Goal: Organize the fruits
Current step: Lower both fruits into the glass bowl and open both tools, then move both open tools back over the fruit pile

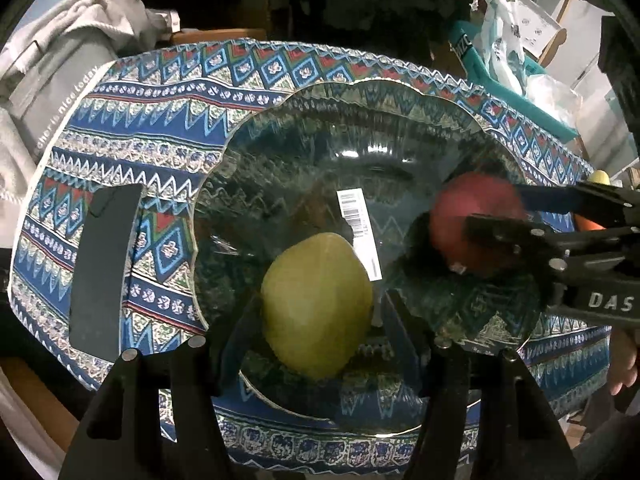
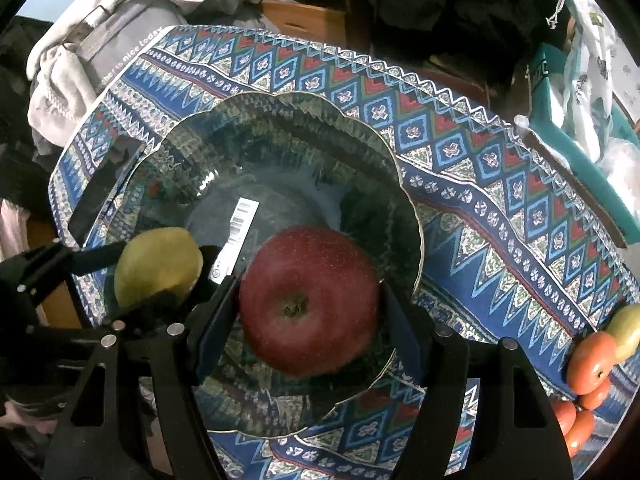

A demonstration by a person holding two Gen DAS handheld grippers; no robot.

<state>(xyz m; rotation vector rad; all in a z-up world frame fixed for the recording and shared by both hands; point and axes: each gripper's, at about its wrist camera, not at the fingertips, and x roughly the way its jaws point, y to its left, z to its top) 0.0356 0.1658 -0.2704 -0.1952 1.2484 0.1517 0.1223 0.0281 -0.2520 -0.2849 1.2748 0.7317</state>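
Observation:
A clear glass plate with a scalloped rim lies on a blue patterned tablecloth. My left gripper is shut on a yellow-green fruit over the near part of the plate. To its right, my right gripper comes in from the side, shut on a red apple. In the right wrist view the apple fills the span between the right gripper's fingers, stem end up, over the plate. The yellow-green fruit is at its left in the left gripper.
A barcode sticker shows on the plate. Several orange fruits and a green one lie at the table's right edge. A black flat object sits left of the plate. Grey cloth and a teal box border the table.

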